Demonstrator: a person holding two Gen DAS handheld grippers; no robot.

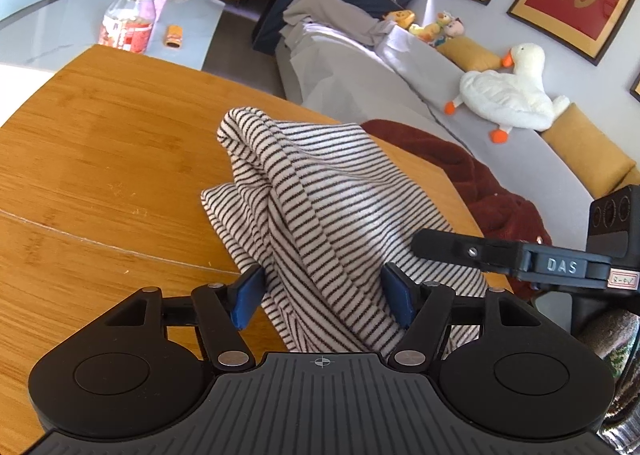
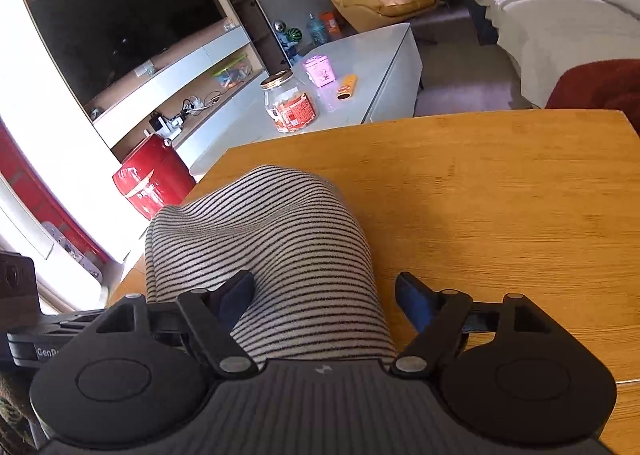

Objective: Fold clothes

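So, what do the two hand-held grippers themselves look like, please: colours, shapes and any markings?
Both are black plastic. The left hand-held gripper has a ribbed centre plate with a small crosshair mark, two round side discs, silver rivets and blue finger pads. The right hand-held gripper is shaped alike, with a small lightning mark; raised "DAS" lettering shows on its side in the left wrist view.

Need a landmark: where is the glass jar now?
In both views the glass jar stands on the grey table beyond the wooden table, beside a small orange packet.
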